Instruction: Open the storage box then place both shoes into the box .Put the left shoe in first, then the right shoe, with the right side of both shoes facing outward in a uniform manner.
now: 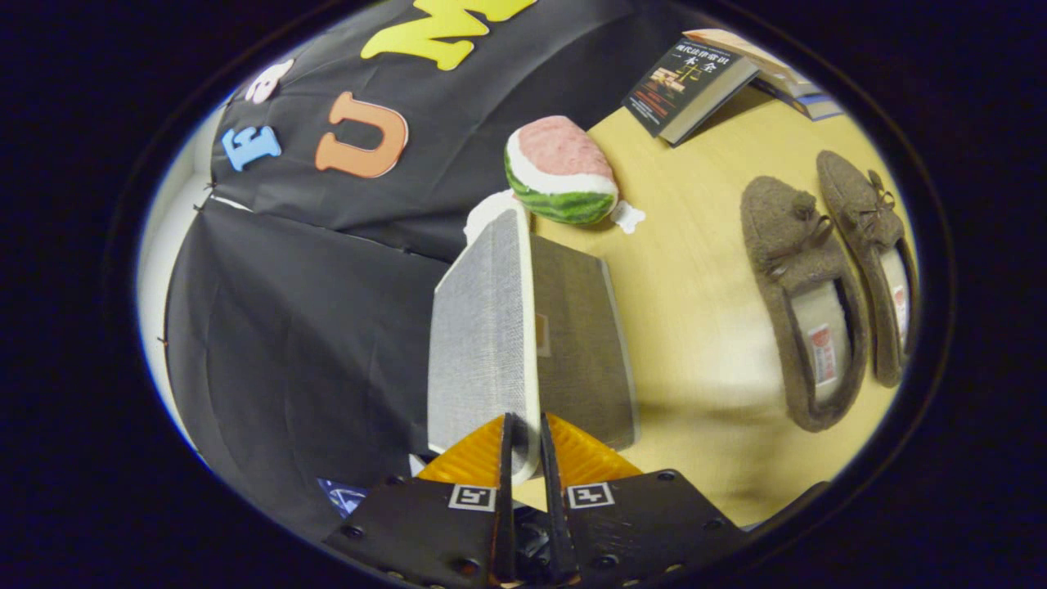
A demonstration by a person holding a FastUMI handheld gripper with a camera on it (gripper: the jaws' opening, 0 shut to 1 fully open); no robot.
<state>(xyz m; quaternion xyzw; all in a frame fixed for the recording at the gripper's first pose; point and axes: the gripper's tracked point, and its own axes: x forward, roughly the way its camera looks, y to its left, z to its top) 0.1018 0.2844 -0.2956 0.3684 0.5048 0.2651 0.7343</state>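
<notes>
The yellow table (pixel 703 327) is carrying everything, and the view is rolled so that it is running off to one side. On it, just ahead of the fingers, the storage box (pixel 585 343) is sitting with its lid (pixel 487 327) swung up and standing on edge. The box is grey fabric with pale trim, and the lid is being held up, I judge, to keep the opening clear for the shoes.

The gripper (pixel 523 442) is nearly closed: its 2 fingers are pinching the near edge of the lid between them, 1 on each face. Step 1, opening the box, is looking close to done.

Beyond the box and well apart from it, the 2 brown slippers are lying side by side, soles down, toes pointing the same way. The nearer slipper (pixel 806 303) is closer to the box and the farther slipper (pixel 871 262) is just beside it; neither is in the box yet. Which is left and which is right I cannot tell for sure. Each is showing a small red and white tag on the insole, too small to read.

A plush watermelon slice (pixel 563 172) is resting past the far end of the lid. Further off, a few books (pixel 691 82) are lying stacked; the dark cover is bearing printed characters I cannot make out reliably.
</notes>
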